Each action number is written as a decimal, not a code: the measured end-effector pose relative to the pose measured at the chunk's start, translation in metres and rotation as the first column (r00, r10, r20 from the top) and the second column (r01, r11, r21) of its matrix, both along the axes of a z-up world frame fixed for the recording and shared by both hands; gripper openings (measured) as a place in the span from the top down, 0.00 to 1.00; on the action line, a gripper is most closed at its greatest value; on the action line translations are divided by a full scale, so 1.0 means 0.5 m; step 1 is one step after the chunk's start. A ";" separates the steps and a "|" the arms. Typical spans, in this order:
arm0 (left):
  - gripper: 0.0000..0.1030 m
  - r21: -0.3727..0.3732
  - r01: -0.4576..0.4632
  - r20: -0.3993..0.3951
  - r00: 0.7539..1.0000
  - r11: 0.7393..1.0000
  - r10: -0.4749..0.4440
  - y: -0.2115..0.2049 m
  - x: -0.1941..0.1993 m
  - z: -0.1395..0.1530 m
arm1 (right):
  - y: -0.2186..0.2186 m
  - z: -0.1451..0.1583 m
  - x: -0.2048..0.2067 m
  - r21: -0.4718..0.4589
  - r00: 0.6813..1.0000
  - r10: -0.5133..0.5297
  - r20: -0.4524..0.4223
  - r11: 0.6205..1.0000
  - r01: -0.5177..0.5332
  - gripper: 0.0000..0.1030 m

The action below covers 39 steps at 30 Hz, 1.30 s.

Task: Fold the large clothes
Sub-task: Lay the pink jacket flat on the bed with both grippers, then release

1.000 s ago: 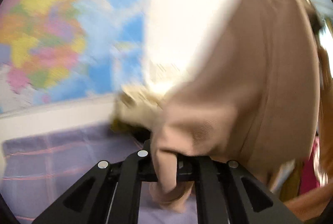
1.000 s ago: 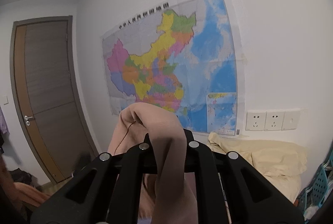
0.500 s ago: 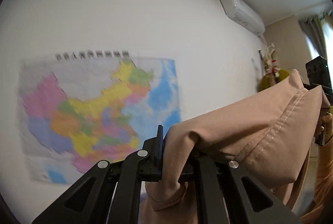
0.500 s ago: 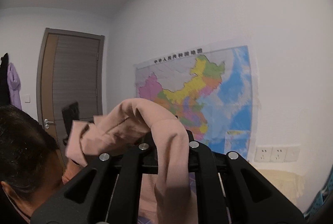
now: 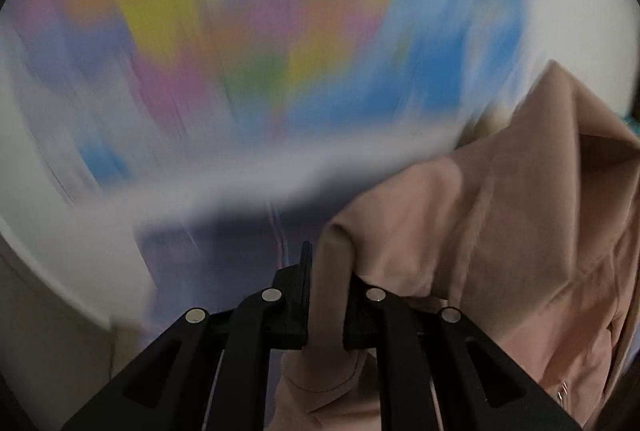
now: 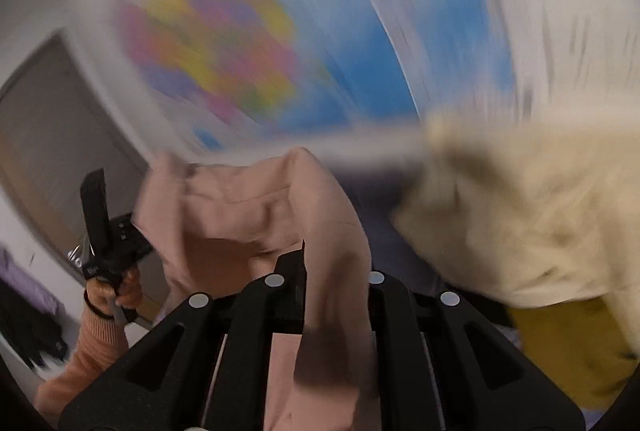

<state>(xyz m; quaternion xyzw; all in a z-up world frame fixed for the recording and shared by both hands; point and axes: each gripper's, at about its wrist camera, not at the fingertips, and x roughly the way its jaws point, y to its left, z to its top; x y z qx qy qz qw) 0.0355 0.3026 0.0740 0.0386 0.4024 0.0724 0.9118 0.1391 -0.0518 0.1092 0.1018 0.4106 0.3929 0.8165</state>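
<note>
Left wrist view shows the left gripper (image 5: 326,305) clamped on a bunched edge of the pink garment (image 5: 500,231), which drapes away toward three o'clock. Right gripper (image 6: 336,295) likewise pinches a thick fold, likely so both can spread the soft, seamed knit over the bed (image 5: 224,263). Background blurs heavily.

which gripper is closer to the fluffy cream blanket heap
Right. The right gripper, shut on the pink sweatshirt, has the fluffy cream blanket heap just off its right side; the left gripper holds the sweatshirt's far end, away from it.
</note>
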 end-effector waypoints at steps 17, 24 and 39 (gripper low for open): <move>0.20 -0.191 0.101 -0.035 0.993 0.976 -0.110 0.074 0.093 -0.118 | 0.070 -0.153 0.034 -0.328 0.996 -0.006 0.086 0.944 0.034 0.29; 0.36 0.008 0.192 -0.177 0.966 0.981 -0.188 -0.023 0.148 -0.212 | 0.090 -0.216 0.034 -0.398 0.998 0.031 0.049 0.917 -0.009 0.92; 0.45 -0.057 -0.036 -0.199 0.980 0.998 0.024 0.098 0.267 -0.210 | 0.064 -0.193 0.133 -0.200 0.996 -0.087 -0.012 0.976 0.083 0.85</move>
